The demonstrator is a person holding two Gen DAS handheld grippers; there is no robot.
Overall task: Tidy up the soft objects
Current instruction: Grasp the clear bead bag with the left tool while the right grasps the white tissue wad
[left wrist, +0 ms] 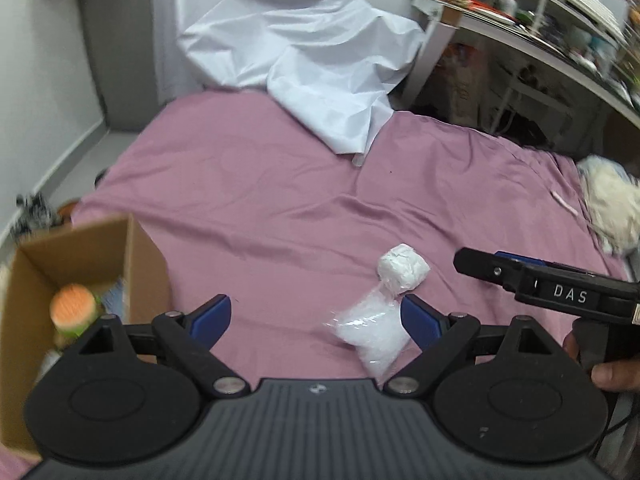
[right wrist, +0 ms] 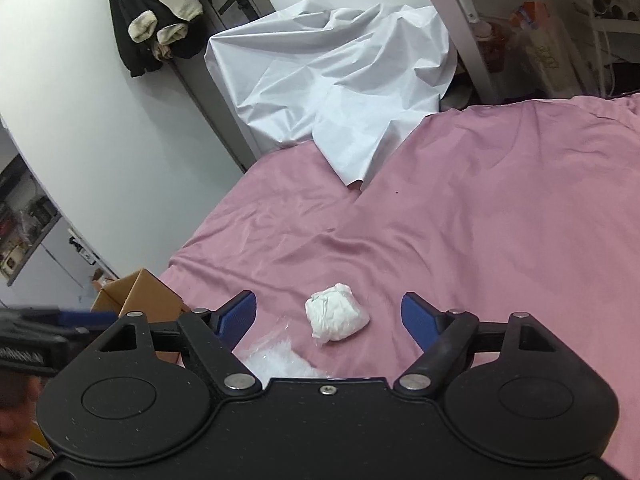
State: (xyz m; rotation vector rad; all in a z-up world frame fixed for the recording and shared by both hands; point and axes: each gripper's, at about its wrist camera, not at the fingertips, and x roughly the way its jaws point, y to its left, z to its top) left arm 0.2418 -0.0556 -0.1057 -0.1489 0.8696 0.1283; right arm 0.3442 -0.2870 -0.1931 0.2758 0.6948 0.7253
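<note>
bed under a smooth mauve-pink satin sheet [left wrist: 248,184], filling most of both views, a few shallow creases across the middle. crumpled pale white-blue sheet of thin fabric [left wrist: 316,60], heaped at the far edge of the bed, one corner spilling down onto the pink. open brown cardboard box [left wrist: 132,264] at the near left edge of the bed in the left wrist view, blurred; inside it a round toy with an orange top and green band [left wrist: 74,304], details not clear. same box corner visible low left in the right wrist view. white shelving and desk clutter [left wrist: 540,20] beyond the far right of the bed. dark jacket with cream lining [right wrist: 156,12] hung on the wall near a grey door. fluffy cream-white soft thing [left wrist: 612,204] at the right edge of the bed, blurred, kind not clear.

left tongs [left wrist: 316,320] spread wide, nothing pinched, hovering just over a clear plastic bag of white filling [left wrist: 372,332]; bag lies on the pink sheet close against the right-hand blue pad. right tongs [right wrist: 330,320] also apart, empty, seen side-on at the right in the left wrist view with a hand [left wrist: 612,372] on the grip. small lumpy white wrapped ball [right wrist: 336,318] resting on the sheet between and just ahead of the right tongs' pads, touching neither, just beside the plastic bag.
</note>
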